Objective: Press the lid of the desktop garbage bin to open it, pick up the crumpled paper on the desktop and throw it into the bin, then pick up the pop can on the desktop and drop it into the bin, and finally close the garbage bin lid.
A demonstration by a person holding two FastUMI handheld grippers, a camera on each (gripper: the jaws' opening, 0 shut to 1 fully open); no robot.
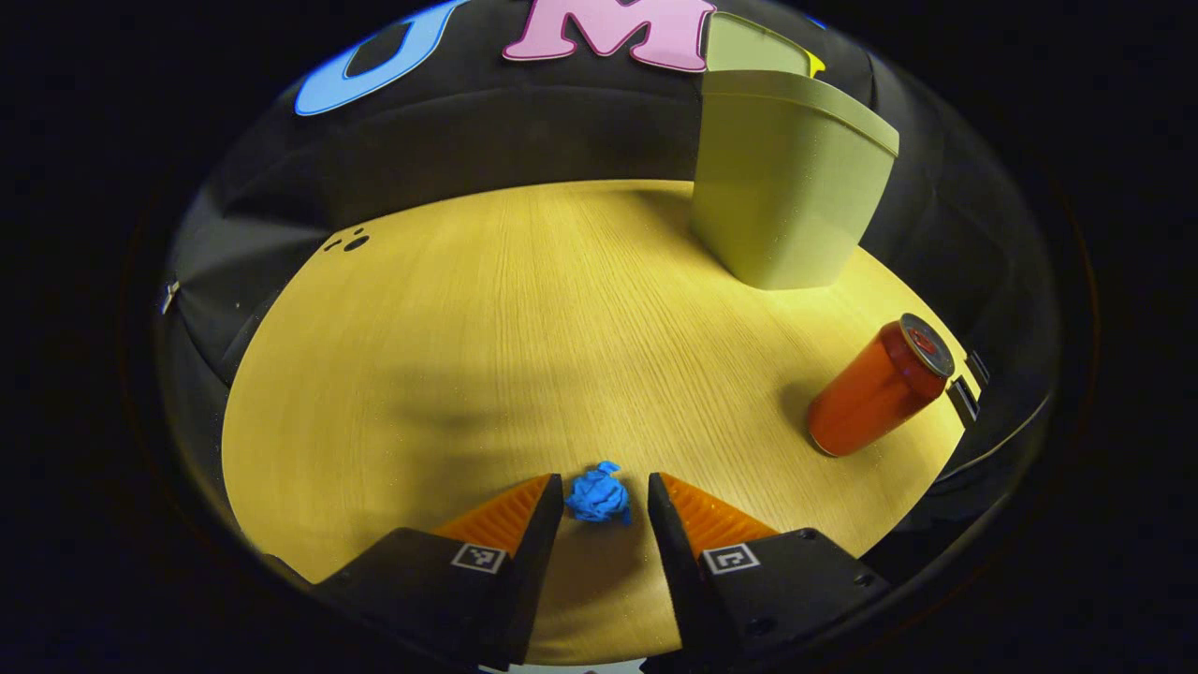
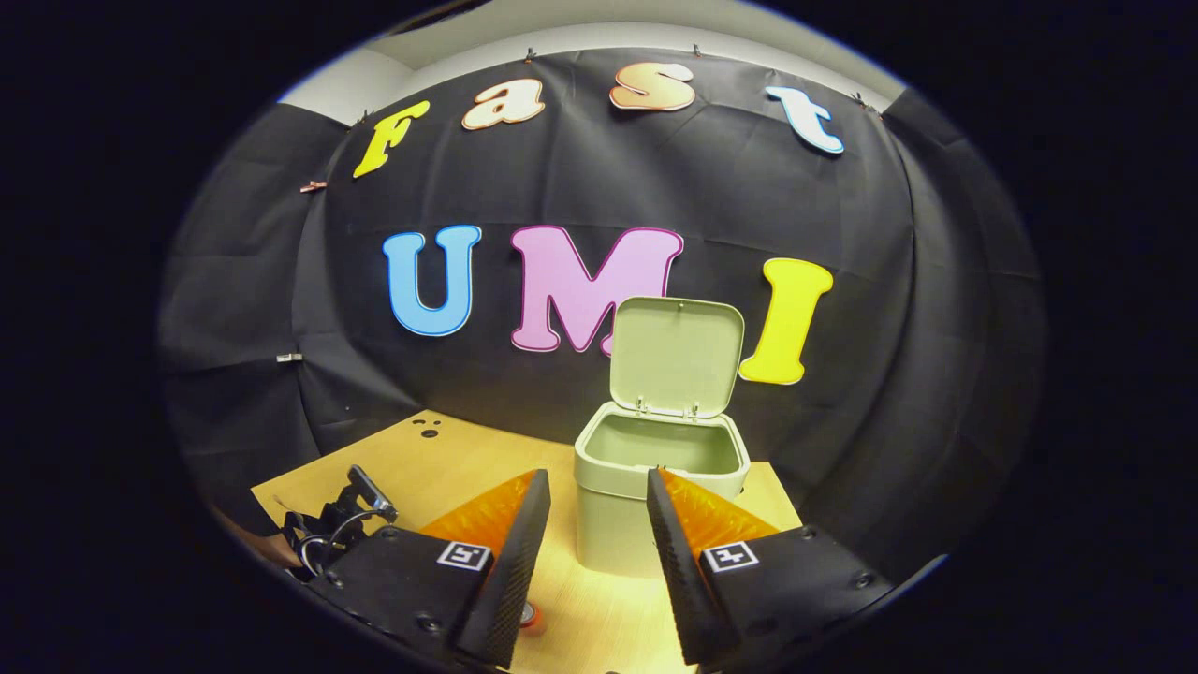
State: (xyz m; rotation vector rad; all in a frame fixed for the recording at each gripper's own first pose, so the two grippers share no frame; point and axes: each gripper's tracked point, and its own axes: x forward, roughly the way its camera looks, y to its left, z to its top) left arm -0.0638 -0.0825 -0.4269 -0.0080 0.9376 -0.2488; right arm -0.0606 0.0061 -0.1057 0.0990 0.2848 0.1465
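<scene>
At the bottom of the left gripper view, the left gripper has its two fingers spread apart, and the small crumpled ball of blue paper lies on the light wooden tabletop in the gap between the fingertips; neither finger presses on it, so it holds nothing. In the lower right of this view the orange-red pop can stands on the tabletop, well apart from the paper, with its dark top turned to the upper right. Above it, in the upper right, is the pale green plastic garbage bin, standing near the far edge of the table. At the bottom of the right gripper view, the right gripper also has its fingers wide apart with nothing between them. Beyond them, in the middle of the frame, the same bin shows its hollow inside, and its square lid stands upright at the back, open. In the lower left of this view, part of the other gripper device is seen over the table edge.
</scene>
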